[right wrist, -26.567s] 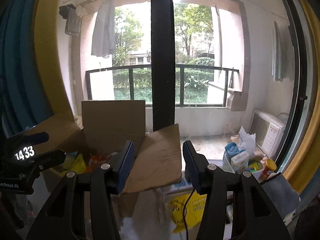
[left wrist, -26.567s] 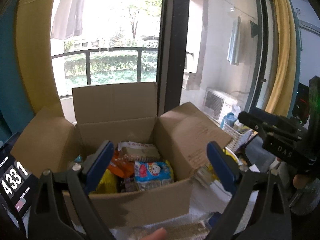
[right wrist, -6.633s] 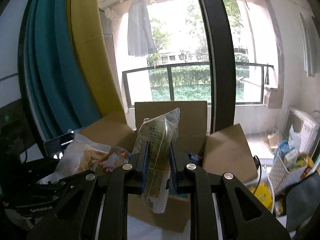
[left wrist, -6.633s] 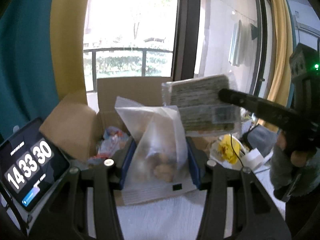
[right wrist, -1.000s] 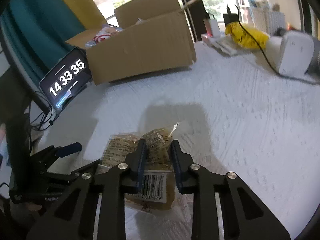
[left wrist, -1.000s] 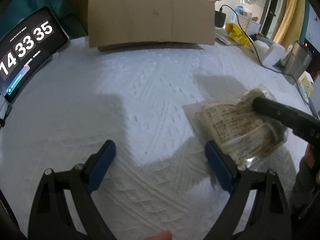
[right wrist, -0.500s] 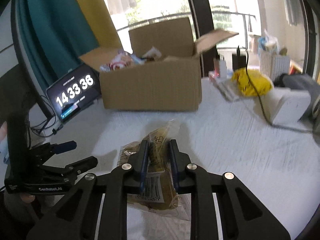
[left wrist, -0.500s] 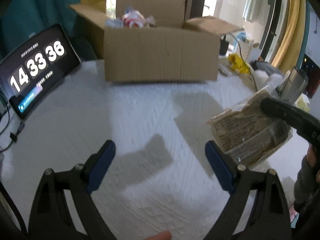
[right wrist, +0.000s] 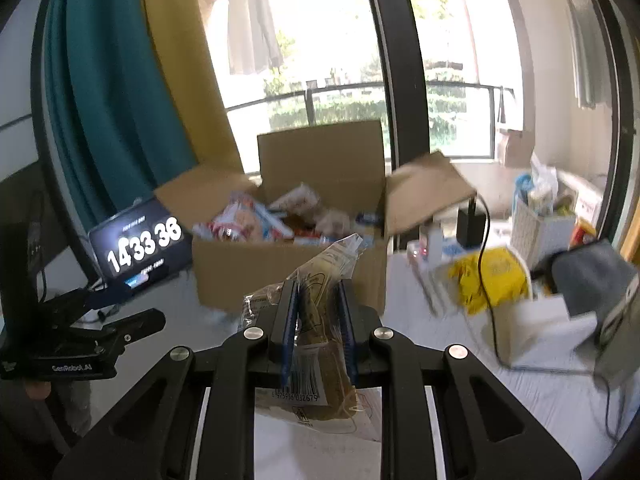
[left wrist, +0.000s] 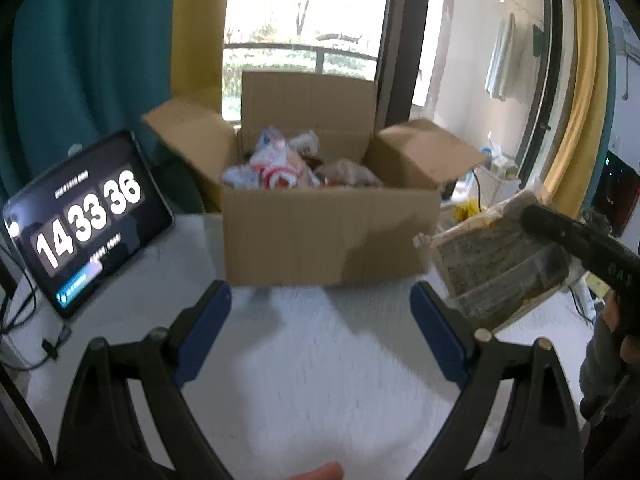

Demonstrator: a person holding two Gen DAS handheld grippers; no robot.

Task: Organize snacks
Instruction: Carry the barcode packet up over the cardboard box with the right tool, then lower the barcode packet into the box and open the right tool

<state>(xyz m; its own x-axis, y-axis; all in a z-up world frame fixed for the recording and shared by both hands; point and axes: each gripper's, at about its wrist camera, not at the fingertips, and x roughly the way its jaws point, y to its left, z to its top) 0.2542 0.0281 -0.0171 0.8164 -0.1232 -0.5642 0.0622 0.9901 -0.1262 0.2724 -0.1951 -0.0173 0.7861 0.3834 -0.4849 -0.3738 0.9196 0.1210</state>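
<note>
Now the right gripper pinches the clear snack packet; carry it well above the cardboard box rim before releasing, while the left gripper hangs spread and empty

Both my cameras look forward and slightly down along the fingers, above the white tabletop, facing the window. Both views share the open cardboard box close ahead and the clock tablet at its left; my right view also catches my left gripper.
</note>
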